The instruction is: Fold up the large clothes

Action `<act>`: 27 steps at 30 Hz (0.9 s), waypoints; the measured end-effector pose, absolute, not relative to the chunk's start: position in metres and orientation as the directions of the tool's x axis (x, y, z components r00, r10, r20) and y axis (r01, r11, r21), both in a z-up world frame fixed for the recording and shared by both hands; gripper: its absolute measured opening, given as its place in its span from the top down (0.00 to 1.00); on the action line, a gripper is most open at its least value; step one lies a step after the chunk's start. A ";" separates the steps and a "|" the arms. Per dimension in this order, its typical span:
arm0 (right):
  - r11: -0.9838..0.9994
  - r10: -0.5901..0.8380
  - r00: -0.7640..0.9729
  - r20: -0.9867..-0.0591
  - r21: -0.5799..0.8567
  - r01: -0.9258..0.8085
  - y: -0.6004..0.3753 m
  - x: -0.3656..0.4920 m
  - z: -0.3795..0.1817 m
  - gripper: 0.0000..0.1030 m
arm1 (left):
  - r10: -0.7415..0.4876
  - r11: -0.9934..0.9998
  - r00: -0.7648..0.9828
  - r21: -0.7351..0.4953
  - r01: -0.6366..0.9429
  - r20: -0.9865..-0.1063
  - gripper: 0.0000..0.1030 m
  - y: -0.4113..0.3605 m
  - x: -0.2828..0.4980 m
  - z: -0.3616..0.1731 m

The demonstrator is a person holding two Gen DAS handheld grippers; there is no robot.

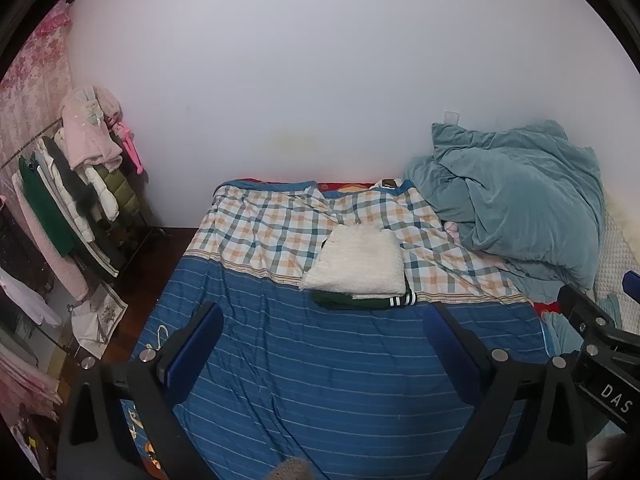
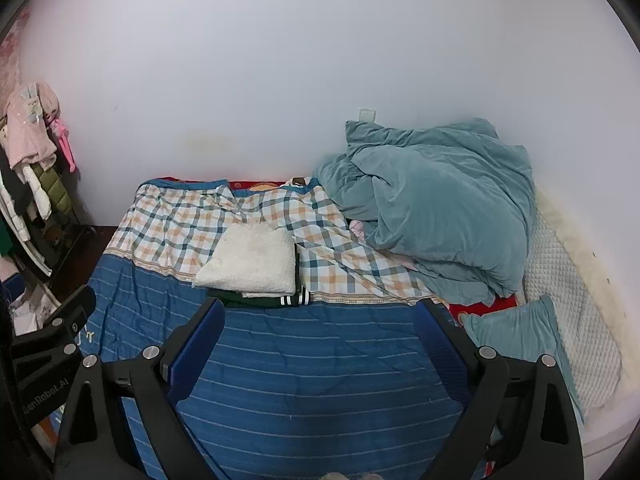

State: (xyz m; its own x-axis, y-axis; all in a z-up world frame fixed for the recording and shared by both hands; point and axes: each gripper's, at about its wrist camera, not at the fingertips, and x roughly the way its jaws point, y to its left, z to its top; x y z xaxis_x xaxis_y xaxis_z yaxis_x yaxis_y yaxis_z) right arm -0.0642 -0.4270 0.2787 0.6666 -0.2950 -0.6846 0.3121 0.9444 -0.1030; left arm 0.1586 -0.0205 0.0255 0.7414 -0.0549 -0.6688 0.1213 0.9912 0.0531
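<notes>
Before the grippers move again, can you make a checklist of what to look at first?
1. Left gripper open and holding nothing: ok.
2. Right gripper open and holding nothing: ok.
3. White fluffy garment folded and lying on top of the dark green garment: ok.
4. Stack resting flat on the blue striped bedspread, not sliding off: ok.
5. Bare bedspread between the fingers for spreading another piece: ok.
6. Next large garment to fold picked out: cannot tell; the teal duvet is bunched by the wall and clothes hang on the rack.
</notes>
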 end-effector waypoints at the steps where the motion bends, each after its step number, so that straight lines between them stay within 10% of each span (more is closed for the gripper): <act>1: 0.946 -0.289 0.666 -0.688 -0.099 0.309 -0.427 -0.065 0.278 0.06 | -0.054 0.991 0.741 0.054 0.121 -0.670 0.01 -0.021 0.159 0.025; 27: 0.954 -0.268 0.675 -0.687 -0.090 0.287 -0.433 -0.056 0.282 0.05 | -0.052 0.993 0.747 0.047 0.110 -0.663 0.01 -0.014 0.154 0.033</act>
State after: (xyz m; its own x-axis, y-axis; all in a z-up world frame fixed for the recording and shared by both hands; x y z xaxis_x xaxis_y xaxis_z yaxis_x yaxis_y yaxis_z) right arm -0.0563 -0.4333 0.2819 0.6751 -0.2679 -0.6873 0.2873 0.9536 -0.0895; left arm 0.1542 -0.0139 0.0326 0.7467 -0.0516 -0.6632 0.1104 0.9928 0.0471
